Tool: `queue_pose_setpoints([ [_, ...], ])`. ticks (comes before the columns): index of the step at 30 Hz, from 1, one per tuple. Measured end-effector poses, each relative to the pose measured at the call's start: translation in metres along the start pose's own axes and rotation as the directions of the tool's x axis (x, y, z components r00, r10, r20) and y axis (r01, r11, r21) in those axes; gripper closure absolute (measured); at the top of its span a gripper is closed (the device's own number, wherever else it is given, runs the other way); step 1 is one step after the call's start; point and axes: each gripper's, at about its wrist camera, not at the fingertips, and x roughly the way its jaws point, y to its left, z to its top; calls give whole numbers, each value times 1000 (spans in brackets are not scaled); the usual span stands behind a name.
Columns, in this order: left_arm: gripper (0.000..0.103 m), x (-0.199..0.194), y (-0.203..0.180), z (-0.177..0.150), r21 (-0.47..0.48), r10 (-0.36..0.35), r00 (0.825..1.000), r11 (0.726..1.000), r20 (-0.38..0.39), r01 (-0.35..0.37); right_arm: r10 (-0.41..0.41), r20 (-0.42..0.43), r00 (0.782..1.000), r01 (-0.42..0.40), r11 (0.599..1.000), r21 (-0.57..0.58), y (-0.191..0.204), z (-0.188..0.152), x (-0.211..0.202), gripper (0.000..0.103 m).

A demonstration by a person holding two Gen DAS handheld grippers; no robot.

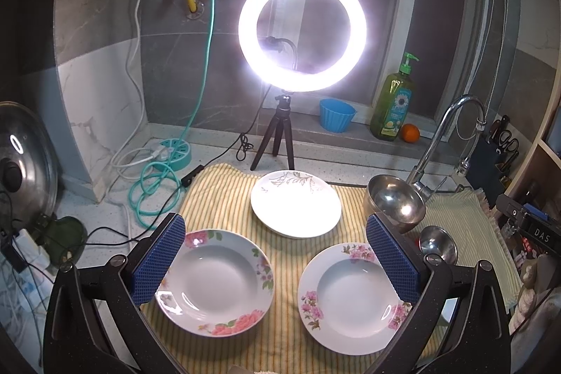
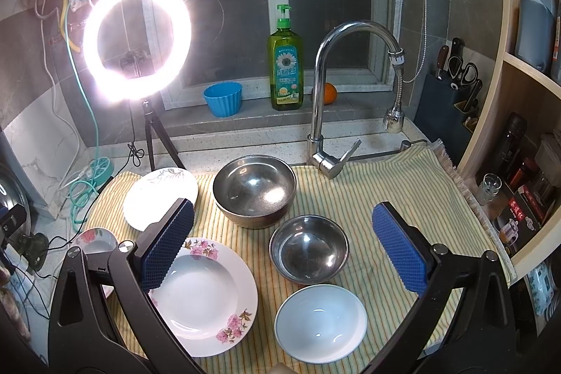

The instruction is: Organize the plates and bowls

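On the striped towel (image 2: 403, 184), three plates lie at the left: two flowered deep plates (image 1: 215, 281) (image 1: 350, 298) near, a leaf-patterned plate (image 1: 296, 204), perhaps a stack, farther. Right of them sit the large steel bowl (image 2: 254, 190), small steel bowl (image 2: 308, 249) and white bowl (image 2: 320, 323). The left gripper (image 1: 275, 260) and right gripper (image 2: 282, 247) both hover with fingers spread, empty.

Partly masked in the left view: small steel bowl (image 1: 438, 242) behind the right pad (image 1: 392, 260), and the left plate's (image 1: 221, 283) rim under the left pad (image 1: 159, 256). Cut off at the frame's left edge: pot lid (image 1: 24, 163). Too small to read: bottle label (image 2: 285, 72) on the sill.
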Motion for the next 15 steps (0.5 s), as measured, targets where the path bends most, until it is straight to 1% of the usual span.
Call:
queue_pose_setpoints([
  [15,1,6,-1,-3,3,-13,1000,1000,-23,13,-4,-11,1000,4,1000,0,2,-4,3,0],
])
